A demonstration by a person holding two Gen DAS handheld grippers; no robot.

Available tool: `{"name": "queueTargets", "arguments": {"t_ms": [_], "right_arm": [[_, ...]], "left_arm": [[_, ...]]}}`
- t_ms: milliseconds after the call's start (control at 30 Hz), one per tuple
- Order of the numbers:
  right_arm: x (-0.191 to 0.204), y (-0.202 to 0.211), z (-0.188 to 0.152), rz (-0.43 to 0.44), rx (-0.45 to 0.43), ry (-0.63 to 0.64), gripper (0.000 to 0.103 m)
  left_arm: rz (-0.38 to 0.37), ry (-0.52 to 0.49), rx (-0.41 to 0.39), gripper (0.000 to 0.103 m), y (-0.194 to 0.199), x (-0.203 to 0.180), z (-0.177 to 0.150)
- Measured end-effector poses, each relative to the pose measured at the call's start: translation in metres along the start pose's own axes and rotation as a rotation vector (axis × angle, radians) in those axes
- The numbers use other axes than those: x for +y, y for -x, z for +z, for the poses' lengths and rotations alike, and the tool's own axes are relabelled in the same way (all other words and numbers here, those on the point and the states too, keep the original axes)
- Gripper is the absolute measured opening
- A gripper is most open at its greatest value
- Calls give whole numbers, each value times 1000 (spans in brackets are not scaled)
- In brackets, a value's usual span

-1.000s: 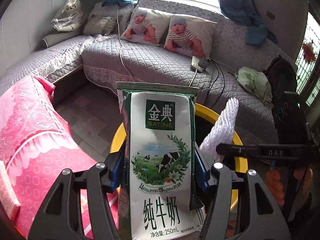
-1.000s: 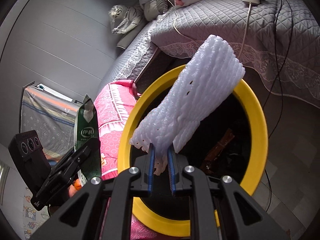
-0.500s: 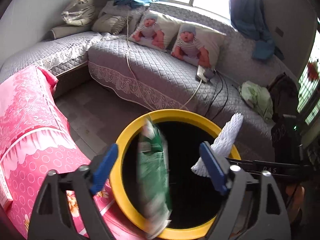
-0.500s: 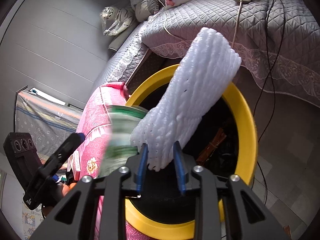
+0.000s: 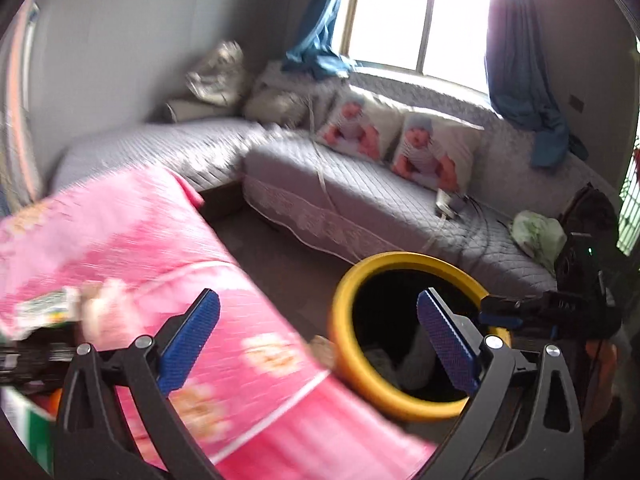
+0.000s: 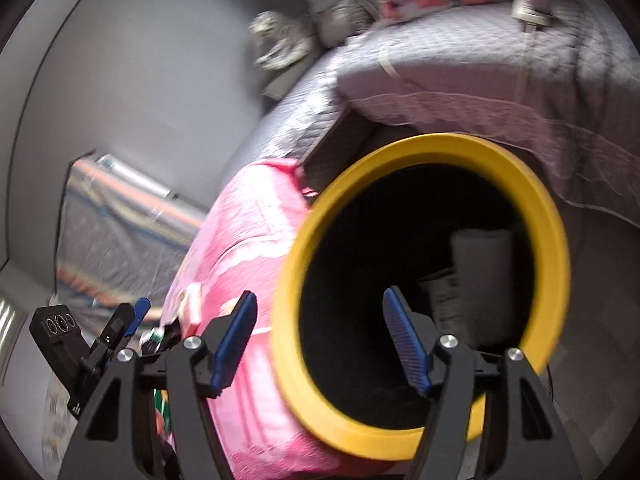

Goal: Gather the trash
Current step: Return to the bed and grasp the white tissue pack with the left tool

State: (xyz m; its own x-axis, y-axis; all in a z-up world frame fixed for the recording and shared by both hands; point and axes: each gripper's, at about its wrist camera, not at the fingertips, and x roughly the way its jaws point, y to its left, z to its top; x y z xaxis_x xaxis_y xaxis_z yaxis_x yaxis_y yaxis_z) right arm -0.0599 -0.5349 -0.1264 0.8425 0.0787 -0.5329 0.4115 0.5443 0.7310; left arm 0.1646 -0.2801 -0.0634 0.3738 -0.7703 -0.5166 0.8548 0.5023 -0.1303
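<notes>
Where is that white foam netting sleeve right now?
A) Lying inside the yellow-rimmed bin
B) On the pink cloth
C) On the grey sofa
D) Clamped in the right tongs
A: the white foam netting sleeve lies down inside the yellow-rimmed bin, next to a carton; the right tongs are opening above the bin with nothing between their blue pads.
</notes>
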Motion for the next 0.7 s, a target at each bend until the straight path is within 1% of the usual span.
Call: {"name": "queueTargets", "arguments": {"t_ms": [167,233,300,400,533,633,700], "right_arm": [[40,-17,-8,66,36,104,63],[57,-25,-12,90,56,143,63],[76,-35,-17,109,84,181,63],[102,-48,-29,135,121,227,63],[133,-64,-41,155,173,280,63],[152,-74,-49,162,199,314,63],[166,-82,-56,166,221,339,63]], "left_arm": [[108,11,-77,95,73,43,-11],[157,11,-110,95,103,60,-21],[200,9,-125,95,130,78,-31],[227,21,-112,95,172,113,-54],[293,35,-75,95,209,149,-91],[312,63,-27,95,223,171,-118],[300,69,6,95,223,177,-132]]}}
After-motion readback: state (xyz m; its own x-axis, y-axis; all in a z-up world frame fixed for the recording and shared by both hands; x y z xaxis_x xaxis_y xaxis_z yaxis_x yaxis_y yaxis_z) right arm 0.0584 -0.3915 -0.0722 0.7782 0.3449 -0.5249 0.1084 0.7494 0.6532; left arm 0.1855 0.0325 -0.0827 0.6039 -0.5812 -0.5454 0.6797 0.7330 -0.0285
